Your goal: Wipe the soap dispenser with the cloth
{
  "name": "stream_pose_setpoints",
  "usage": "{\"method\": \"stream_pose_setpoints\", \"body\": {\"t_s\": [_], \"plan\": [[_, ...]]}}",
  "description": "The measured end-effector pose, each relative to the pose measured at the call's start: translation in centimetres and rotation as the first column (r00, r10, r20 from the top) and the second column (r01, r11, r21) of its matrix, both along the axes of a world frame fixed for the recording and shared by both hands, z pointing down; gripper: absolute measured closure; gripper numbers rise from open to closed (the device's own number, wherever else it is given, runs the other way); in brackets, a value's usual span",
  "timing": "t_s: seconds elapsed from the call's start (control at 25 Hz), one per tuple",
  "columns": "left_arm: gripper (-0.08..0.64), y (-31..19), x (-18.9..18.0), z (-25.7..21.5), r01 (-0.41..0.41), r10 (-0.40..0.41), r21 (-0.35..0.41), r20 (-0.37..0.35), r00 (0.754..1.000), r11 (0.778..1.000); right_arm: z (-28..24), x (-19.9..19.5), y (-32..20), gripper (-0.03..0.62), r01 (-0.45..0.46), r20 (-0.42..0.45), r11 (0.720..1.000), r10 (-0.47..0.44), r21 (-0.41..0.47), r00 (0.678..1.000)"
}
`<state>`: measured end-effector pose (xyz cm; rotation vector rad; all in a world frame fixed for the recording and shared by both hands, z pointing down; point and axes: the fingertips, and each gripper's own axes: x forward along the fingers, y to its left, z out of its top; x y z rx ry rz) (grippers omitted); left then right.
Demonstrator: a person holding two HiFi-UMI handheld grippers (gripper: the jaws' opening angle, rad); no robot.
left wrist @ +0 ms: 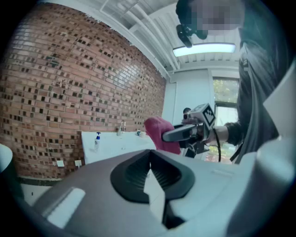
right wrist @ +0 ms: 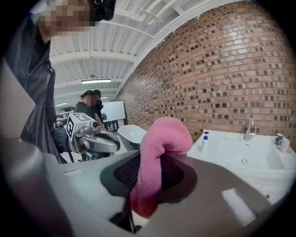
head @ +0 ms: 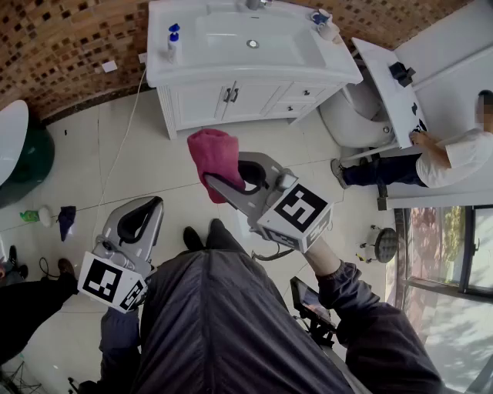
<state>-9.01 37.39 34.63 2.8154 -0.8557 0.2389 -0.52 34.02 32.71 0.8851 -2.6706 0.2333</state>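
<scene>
At the left edge of the vanity top (head: 339, 73), about halfway along it, the soap dispenser (head: 172, 45) stands upright: a small pale bottle with a blue pump head. It is too small in every view for me to read any label or tell how full it is. It stands well apart from both of my grippers.

The cloth (head: 214, 158) is pink and thick, and my right gripper (head: 223, 188) is clenched on it. In the right gripper view the cloth (right wrist: 155, 162) rises between the ribbed pads and flops over at the top in a soft roll. Its lower end disappears down between the jaws, so I cannot see how much hangs below.

My left gripper (head: 154, 206) hangs low at my left side, its tips pressed together with nothing between them. My dark jacket (head: 231, 323) fills the bottom of the head view and hides the floor under me.

Right of the dispenser lies the basin (head: 231, 46), with the faucet (head: 254, 4) at the back edge cut off by the frame, and a cup (head: 325, 27) at the back right corner. Bare counter surrounds the dispenser. Pale tiled floor (head: 139, 154) lies open between me and the vanity's front edge.
</scene>
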Motion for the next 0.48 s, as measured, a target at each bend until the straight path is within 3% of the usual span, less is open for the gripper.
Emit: {"method": "stream_pose_setpoints", "body": {"t_s": [0.12, 0.24, 0.48], "plan": [[0.560, -0.5, 0.0, 0.1, 0.001, -0.001, -0.019, 0.005, 1.000, 1.000, 0.8, -0.6, -0.1, 0.500, -0.013, 0.030, 0.999, 0.015, -0.052, 0.999], [0.560, -2.4, 0.7, 1.0, 0.006, -0.005, -0.023, 0.015, 1.000, 1.000, 1.6, -0.5, -1.6, 0.500, -0.006, 0.036, 0.999, 0.008, -0.039, 0.999], [0.560, -12.5, 3.8, 2.5, 0.028, -0.027, -0.023, 0.027, 0.999, 0.999, 2.8, 2.9, -10.9, 0.500, -0.028, 0.061, 1.000, 0.028, -0.004, 0.998]]}}
